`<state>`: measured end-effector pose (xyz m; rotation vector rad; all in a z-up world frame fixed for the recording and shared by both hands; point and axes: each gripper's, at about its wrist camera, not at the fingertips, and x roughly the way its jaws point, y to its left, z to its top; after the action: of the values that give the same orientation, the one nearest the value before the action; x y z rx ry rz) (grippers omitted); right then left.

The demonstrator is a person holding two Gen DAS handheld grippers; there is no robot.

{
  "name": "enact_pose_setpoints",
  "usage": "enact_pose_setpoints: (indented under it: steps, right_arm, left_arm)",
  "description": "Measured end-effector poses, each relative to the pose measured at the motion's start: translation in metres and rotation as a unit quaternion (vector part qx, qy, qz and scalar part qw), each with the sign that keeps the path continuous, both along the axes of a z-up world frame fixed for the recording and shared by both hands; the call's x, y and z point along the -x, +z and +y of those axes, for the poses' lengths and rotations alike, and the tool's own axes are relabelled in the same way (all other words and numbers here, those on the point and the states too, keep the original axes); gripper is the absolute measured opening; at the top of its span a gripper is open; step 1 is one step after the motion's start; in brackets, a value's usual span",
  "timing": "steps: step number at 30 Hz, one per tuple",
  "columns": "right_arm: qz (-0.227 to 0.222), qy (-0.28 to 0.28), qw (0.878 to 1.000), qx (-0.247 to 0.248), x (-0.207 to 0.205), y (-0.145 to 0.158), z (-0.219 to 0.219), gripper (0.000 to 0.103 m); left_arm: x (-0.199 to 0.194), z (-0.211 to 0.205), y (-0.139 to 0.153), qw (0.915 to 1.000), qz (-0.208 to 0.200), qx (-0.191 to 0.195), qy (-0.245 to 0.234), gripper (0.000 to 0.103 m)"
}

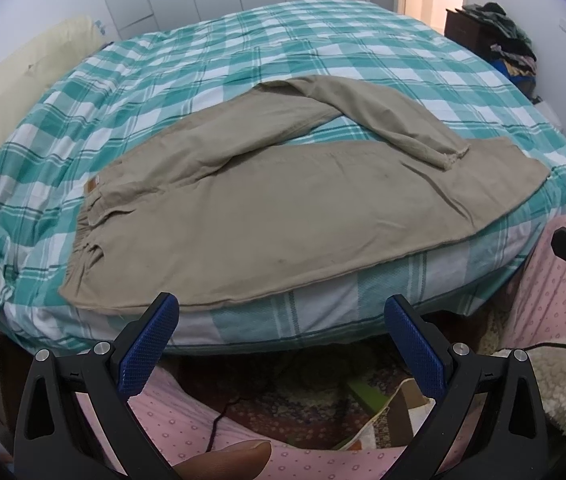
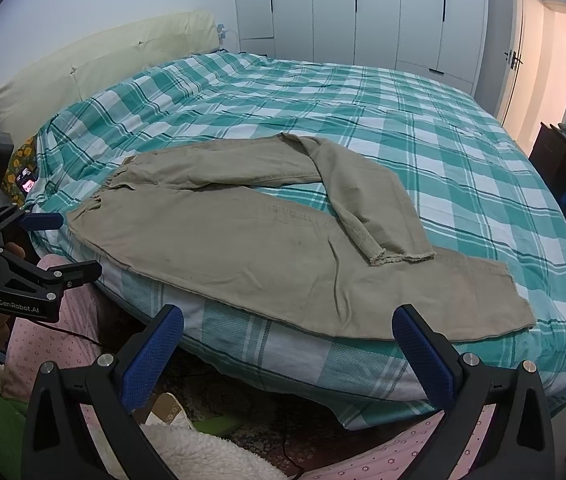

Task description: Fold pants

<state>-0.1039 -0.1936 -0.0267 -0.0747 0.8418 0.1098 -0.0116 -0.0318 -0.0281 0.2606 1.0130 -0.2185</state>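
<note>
While the khaki pants (image 1: 267, 208) lie spread along the near edge of the bed (image 1: 243, 60), waistband to my left, I see the far leg bent back so its frayed hem rests on the near leg. Both tools hang off the bed's edge, touching no cloth: my left gripper (image 1: 281, 344) has its blue pads set wide apart, and my right gripper (image 2: 288, 354) is spread the same. White wardrobe doors (image 2: 363, 12) stand behind.
</note>
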Motion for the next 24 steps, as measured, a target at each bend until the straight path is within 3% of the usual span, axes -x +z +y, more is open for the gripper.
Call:
enact_pose_setpoints:
  steps: [24]
  right_arm:
    - [-0.013, 0.002, 1.0, -0.005, 0.0061, 0.0008, 0.0034, 0.103]
  left_arm:
    - [0.0024, -0.001, 0.0037, 0.9998, -0.019, -0.002, 0.003, 0.102]
